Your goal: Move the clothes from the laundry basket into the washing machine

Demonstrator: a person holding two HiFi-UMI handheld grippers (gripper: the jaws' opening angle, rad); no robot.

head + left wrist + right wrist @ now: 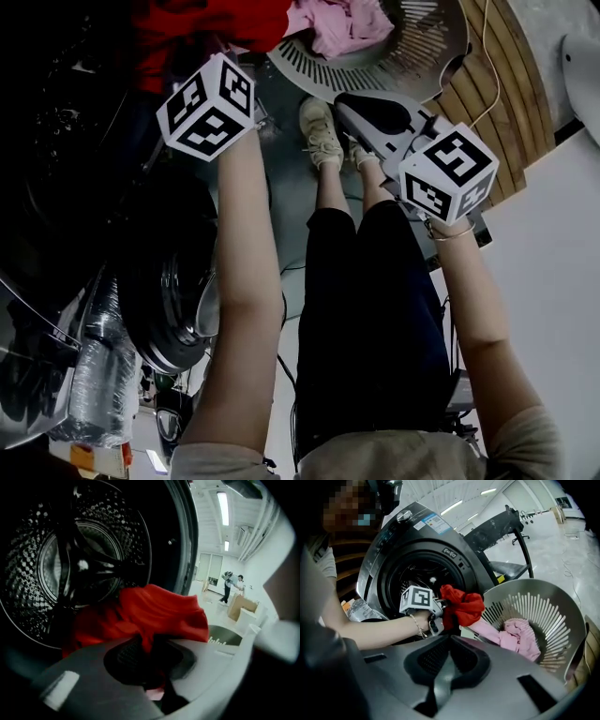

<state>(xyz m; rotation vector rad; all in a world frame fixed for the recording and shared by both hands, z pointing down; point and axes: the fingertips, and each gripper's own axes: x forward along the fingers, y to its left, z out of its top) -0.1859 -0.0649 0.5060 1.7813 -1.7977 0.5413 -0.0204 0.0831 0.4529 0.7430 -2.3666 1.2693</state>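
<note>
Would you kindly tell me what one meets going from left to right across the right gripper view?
Foil hose → left claw → red garment → pink garment → laundry basket, at its right wall.

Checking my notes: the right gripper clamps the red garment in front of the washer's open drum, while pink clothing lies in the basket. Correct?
Wrong gripper. The left gripper clamps the red garment in front of the washer's open drum; the right gripper view shows this, with the right gripper shut and empty. The pink clothing does lie in the basket.
</note>
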